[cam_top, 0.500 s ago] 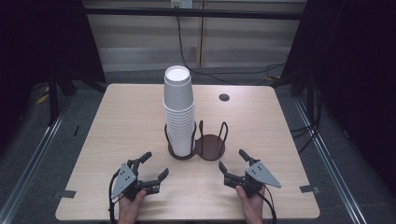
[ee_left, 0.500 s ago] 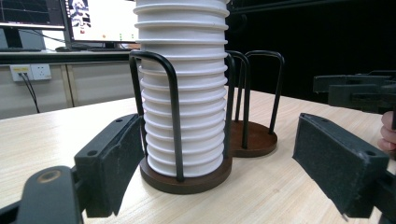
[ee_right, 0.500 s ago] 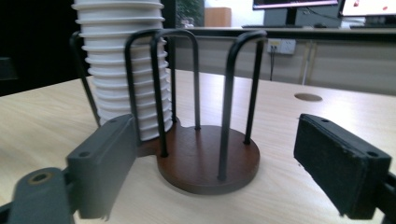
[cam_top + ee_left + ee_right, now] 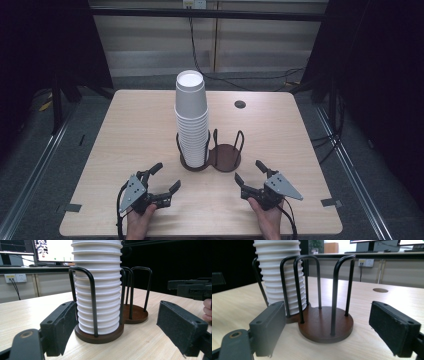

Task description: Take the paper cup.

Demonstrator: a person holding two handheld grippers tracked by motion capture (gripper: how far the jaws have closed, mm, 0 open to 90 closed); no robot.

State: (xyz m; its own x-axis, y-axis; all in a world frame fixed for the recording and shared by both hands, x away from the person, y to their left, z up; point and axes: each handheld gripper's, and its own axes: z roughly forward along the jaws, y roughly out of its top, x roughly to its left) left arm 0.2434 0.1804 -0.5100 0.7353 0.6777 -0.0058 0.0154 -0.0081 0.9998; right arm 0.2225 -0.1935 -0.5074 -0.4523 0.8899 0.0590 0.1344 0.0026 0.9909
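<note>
Standing beyond both grippers' parted jaws, untouched: cup stack (image 4: 192, 120) in holder (image 4: 225, 156).

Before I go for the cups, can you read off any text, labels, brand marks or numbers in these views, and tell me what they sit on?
None can be read.
Monitor screens behind the table: lit windows, contents too blurred to read.
White wall sockets: no legible marking.
Stack of white ribbed paper cups: plain, no print.
Dark brown two-ring cup holder with black wire loops: no label.
Left gripper and right gripper: no markings I can make out.
</note>
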